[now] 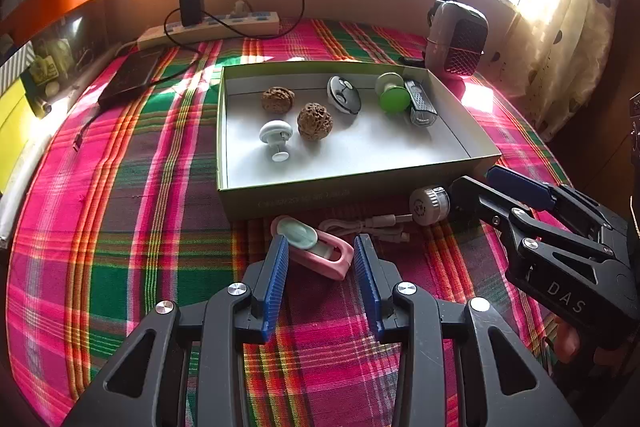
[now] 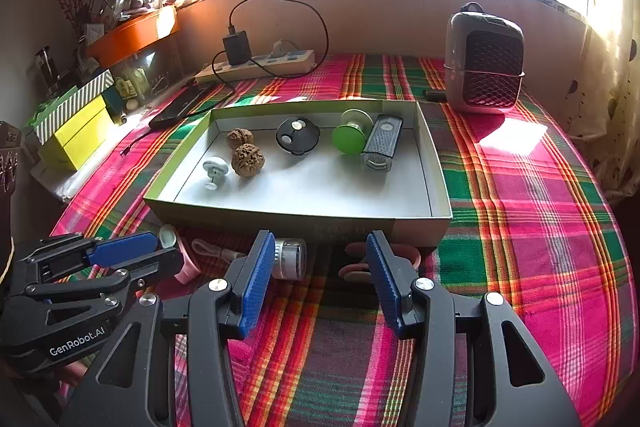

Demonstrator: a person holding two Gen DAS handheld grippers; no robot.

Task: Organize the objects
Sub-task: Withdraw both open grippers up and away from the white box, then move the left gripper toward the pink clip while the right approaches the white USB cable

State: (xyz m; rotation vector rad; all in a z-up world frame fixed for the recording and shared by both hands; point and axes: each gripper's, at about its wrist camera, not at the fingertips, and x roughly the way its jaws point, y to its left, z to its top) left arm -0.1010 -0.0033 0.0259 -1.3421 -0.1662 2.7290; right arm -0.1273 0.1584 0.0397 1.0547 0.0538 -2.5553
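The box (image 2: 434, 163) holds two nuts (image 2: 248, 159), a white knob (image 2: 215, 169), a green knob (image 2: 350, 138) and a black disc (image 2: 297, 135). Both the left gripper (image 1: 321, 251) and the right gripper (image 2: 320, 255) are spread apart, holding nothing.

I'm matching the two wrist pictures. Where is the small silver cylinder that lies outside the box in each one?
Left wrist: silver cylinder right of centre, before the box's near right corner.
Right wrist: silver cylinder low centre, beside the right gripper's left finger.
Shared landmark: the green box.
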